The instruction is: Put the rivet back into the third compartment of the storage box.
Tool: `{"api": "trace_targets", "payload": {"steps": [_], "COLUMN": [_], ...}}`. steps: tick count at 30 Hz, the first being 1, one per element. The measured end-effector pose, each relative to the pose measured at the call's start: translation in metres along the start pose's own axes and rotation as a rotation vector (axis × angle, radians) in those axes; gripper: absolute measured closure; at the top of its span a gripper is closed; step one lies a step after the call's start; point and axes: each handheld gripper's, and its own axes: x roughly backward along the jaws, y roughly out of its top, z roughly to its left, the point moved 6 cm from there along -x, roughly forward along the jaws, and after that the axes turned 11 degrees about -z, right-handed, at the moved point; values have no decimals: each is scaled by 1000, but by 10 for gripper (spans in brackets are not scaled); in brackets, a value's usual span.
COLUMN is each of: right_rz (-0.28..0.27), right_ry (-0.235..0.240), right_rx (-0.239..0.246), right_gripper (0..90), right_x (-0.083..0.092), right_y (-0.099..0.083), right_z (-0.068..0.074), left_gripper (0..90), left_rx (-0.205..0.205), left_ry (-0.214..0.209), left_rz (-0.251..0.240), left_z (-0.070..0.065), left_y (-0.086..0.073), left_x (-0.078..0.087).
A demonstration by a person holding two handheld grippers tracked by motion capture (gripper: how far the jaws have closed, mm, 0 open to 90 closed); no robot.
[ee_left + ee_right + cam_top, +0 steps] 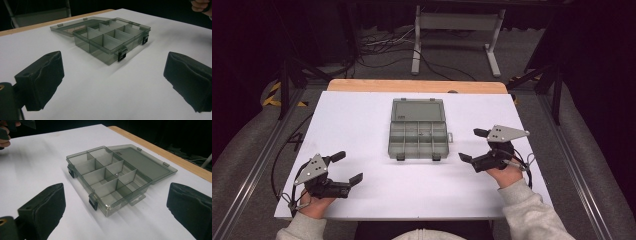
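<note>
A smoky grey see-through compartment box (418,140) sits at the middle of the white tabletop (362,115). Its lid (418,110) lies open and flat behind it, and two dark latches face the person. The dividers split it into several compartments; a tiny bright speck (116,173) lies in one. My left gripper (348,167) rests at the near left, open and holding nothing, well short of the box (112,40). To the right of the box (107,177), my right gripper (469,145) also stands open, its jaws wide apart with nothing between them.
A wooden strip (417,86) runs along the table's far edge. Beyond it are a white frame's legs (417,45) and cables on the floor. Metal rails (572,150) flank the table. The other hand (201,6) shows at the top right of the left gripper view.
</note>
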Motion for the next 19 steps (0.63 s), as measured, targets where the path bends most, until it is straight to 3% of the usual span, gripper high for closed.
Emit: {"api": "trace_targets", "payload": {"steps": [10, 19], "right_rz": [-116, -146], "right_ry": [-31, -32], "right_rx": [-7, -24], "right_gripper": [9, 1], "right_x": [27, 29], "right_y": [-29, -43], "right_z": [11, 14], "left_gripper": [28, 27], "left_rx": [-1, 0], "left_ry": [-48, -76], "left_rz": [-38, -33], "left_z": [-4, -6], "left_y": [6, 2], "left_x": [3, 2]}}
